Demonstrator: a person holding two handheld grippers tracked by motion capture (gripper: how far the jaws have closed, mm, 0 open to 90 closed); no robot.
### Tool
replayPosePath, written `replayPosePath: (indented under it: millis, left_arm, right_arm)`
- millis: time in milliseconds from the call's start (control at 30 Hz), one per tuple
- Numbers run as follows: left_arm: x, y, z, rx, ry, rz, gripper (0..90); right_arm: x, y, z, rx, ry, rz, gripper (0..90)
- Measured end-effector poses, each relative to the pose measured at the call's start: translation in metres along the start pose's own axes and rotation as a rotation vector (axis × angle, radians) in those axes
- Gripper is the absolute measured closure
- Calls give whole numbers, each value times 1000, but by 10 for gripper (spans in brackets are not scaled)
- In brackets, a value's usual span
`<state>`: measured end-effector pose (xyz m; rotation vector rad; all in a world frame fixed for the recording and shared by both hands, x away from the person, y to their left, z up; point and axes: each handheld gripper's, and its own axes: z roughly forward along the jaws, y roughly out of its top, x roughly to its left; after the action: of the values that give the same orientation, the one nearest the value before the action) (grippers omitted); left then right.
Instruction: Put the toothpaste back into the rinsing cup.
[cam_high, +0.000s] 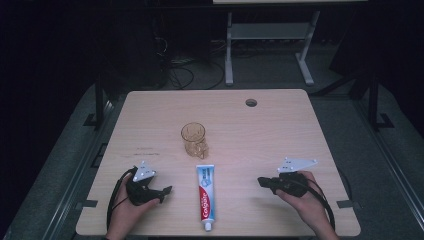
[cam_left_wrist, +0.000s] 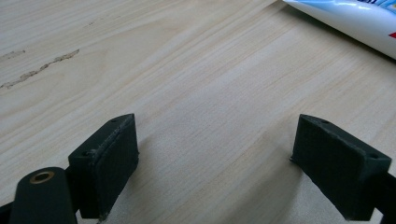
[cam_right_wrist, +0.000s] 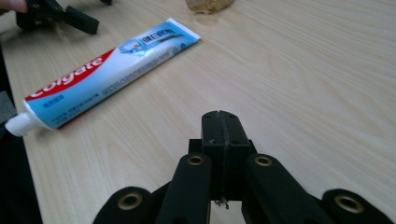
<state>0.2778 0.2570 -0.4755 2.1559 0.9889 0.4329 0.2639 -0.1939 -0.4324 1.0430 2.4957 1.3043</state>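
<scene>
**Two grippers flank a toothpaste tube on the table**

A toothpaste tube (cam_high: 205, 194) lies flat near the front edge of the wooden table (cam_high: 280, 125), about midway between the two grippers. Its white cap points toward the near edge and its flat crimped end points away, toward a clear amber glass mug (cam_high: 193, 140) that stands upright just beyond it, close to but apart from the tube.

The left gripper (cam_high: 164, 191) sits to the left of the tube, held in the person's left hand (cam_high: 131, 210), its jaws pointing right toward the tube. In the left gripper view the jaws stand wide apart over bare wood, with nothing between them; a corner of the tube shows at the upper right, clear of the pads.

The right gripper (cam_high: 262, 181) is to the right of the tube, held in the right hand (cam_high: 305, 197), its jaws pointing left. In the right gripper view the two pads are pressed flat together with nothing between them, the tips hovering over bare tabletop near the tube but not touching it.

A round cable hole (cam_high: 251, 102) sits near the table's far edge.
</scene>
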Motion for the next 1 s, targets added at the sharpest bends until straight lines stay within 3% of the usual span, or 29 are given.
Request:
replayPosePath:
  millis: [533, 733, 1000]
  left_arm:
    - [0, 0, 0, -2, 0, -1, 134]
    - [0, 0, 0, -3, -2, 0, 134]
    - [0, 0, 0, -3, -3, 1, 134]
  right_arm:
    - [20, 18, 14, -19, 76, -51, 899]
    - [34, 26, 26, -18, 122, -73, 900]
    - [43, 32, 37, -13, 148, -95, 900]
